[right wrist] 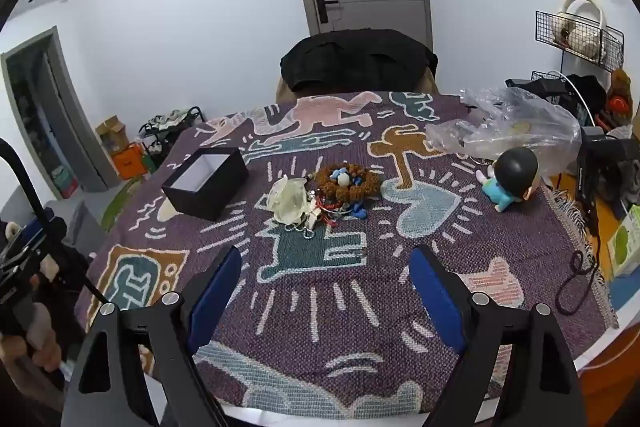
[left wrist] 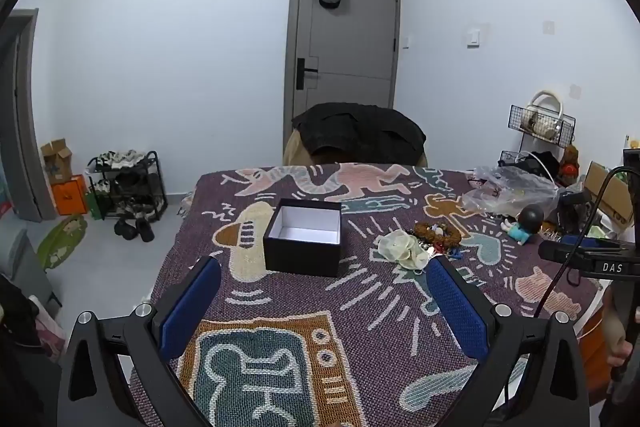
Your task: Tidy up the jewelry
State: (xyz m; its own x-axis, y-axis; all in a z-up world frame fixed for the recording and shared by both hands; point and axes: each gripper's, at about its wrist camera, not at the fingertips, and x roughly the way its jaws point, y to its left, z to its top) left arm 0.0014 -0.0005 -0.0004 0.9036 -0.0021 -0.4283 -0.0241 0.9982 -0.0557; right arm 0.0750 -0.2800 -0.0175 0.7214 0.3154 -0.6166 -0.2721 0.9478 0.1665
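Black and lidless, the box (right wrist: 205, 183) is set at ten o'clock of the jewelry pile (right wrist: 324, 199) on the bench (right wrist: 460, 247), ready for filling; both grippers' fingers (left wrist: 456, 303) (right wrist: 436, 295) are held apart, empty.

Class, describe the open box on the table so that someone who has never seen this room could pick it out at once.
Start at the table covered by the purple patterned cloth. On its left part, to the left of the jewelry pile, stands the black box. It is the only square, hard-sided thing there: matte black outside, plain white inside, no lid on it, and nothing visible in it.
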